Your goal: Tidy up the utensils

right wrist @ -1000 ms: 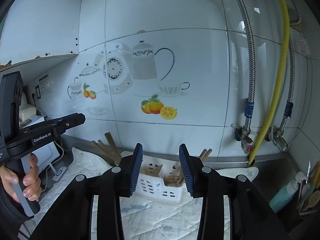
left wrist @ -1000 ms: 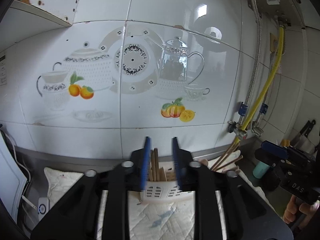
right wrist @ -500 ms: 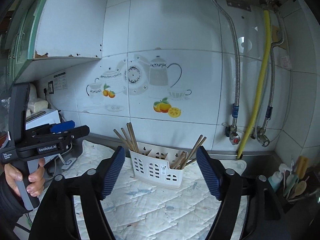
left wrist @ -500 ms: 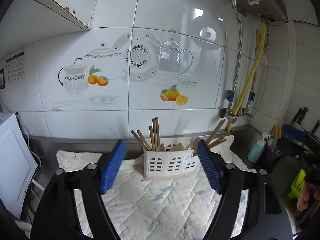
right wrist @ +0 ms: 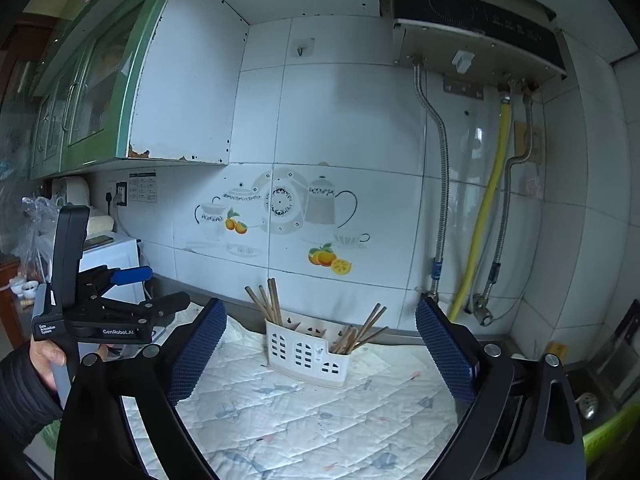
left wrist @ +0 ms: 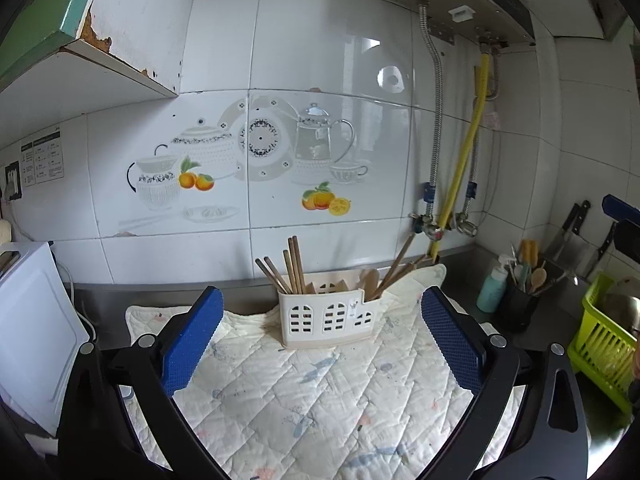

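- L tongs (left wrist: 322,338) & R tongs (right wrist: 320,350): jaws opening, already wide, nothing between; both well short of caddy (left wrist: 326,322) on mat (left wrist: 320,392) by the wall
- Risk: chopsticks (left wrist: 294,264) lean out of caddy; a knock could tip it
- Hidden: caddy's insides; spoon (left wrist: 371,280) half seen

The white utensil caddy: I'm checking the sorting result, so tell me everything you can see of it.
The white utensil caddy looks like plastic, a low rectangular box with arched, window-like cut-outs in its front and a step down at its right end. It stands upright on the quilted mat near the tiled wall. Wooden chopsticks stand bunched in its left compartment; more chopsticks and a wooden spoon lean out of the right end. Neither hand-held gripper touches it.
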`<move>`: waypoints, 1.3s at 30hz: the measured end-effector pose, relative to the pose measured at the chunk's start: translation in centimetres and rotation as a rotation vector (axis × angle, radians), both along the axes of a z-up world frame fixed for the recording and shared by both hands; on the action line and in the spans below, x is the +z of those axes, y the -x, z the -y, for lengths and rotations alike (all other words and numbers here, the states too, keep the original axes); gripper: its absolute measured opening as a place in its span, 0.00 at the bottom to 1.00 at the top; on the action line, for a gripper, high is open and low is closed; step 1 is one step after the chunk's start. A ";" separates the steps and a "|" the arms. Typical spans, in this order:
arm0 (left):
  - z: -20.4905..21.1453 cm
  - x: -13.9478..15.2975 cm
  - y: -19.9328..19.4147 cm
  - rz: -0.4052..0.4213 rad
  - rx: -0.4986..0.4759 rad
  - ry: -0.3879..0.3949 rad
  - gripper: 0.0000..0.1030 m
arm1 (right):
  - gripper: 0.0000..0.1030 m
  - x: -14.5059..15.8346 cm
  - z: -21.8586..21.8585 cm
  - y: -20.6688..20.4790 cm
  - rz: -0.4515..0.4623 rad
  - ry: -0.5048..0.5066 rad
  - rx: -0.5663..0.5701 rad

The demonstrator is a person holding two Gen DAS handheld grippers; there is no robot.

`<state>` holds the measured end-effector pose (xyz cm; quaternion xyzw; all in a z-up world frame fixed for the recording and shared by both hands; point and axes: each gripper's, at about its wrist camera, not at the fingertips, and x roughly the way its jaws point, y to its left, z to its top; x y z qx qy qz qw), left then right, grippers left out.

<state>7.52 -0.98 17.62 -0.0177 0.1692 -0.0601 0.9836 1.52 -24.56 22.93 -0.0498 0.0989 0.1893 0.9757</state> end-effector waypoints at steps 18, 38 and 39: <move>-1.3 -6.9 2.4 -0.105 0.050 0.029 0.95 | 0.92 -11.1 0.6 -0.6 -0.214 -0.034 -0.092; -1.3 -12.5 2.4 -0.201 0.117 -0.044 0.95 | 0.92 -17.4 -2.1 -1.6 -0.312 -0.023 -0.111; -1.4 -12.8 2.4 -0.207 0.121 -0.045 0.95 | 0.92 -17.7 -2.2 -1.6 -0.319 -0.025 -0.110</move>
